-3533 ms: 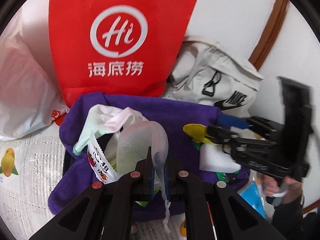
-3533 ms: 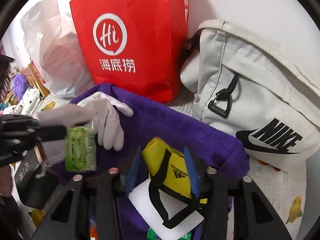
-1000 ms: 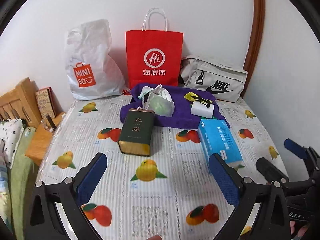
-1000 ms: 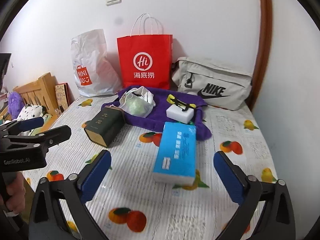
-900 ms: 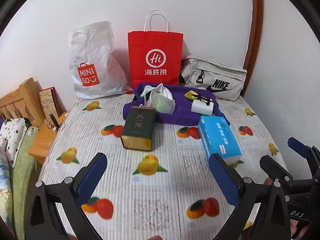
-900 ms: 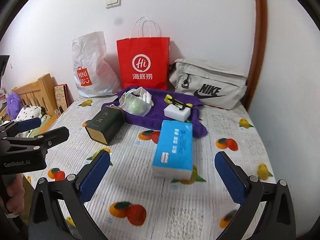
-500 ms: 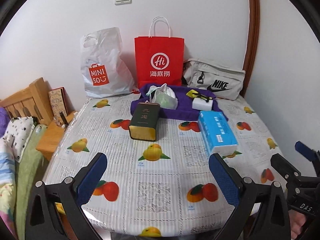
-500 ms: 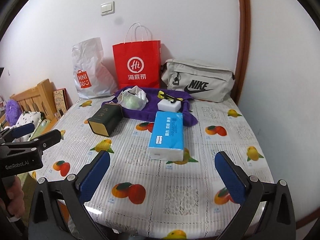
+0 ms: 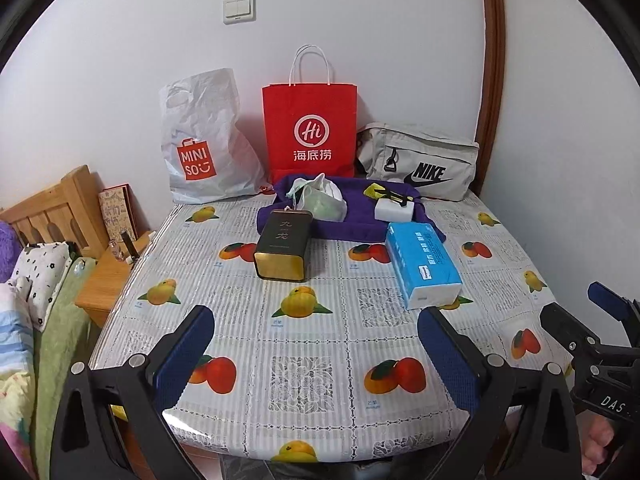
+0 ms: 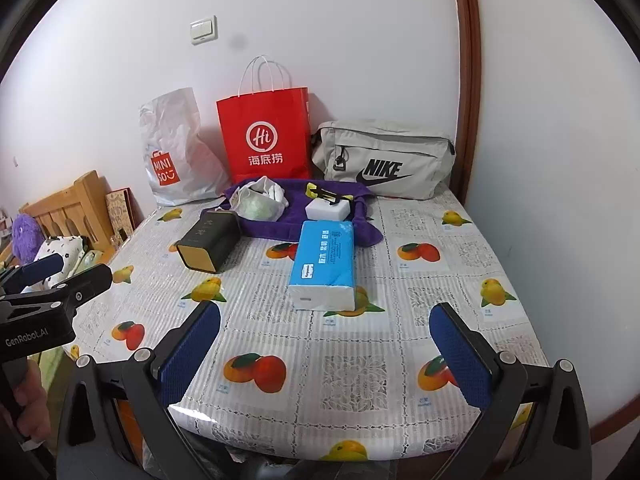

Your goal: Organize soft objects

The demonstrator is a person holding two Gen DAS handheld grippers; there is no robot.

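Both the left gripper (image 9: 316, 344) and right gripper (image 10: 326, 342) had jaws spread wide, holding nothing, over the near desk (image 9: 320, 344) edge.

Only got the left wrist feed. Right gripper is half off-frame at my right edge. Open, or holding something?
Observer: Open. The right wrist view shows the right gripper with both blue pads wide apart and nothing between them.
Operator: How does the left gripper look from outside?
Observer: The left gripper comes in at the left edge, jaws apart and empty. A hand grips its handle.
Operator: What's the purple sliver at my far left?
Observer: A fuzzy purple plush, next to the wooden headboard.
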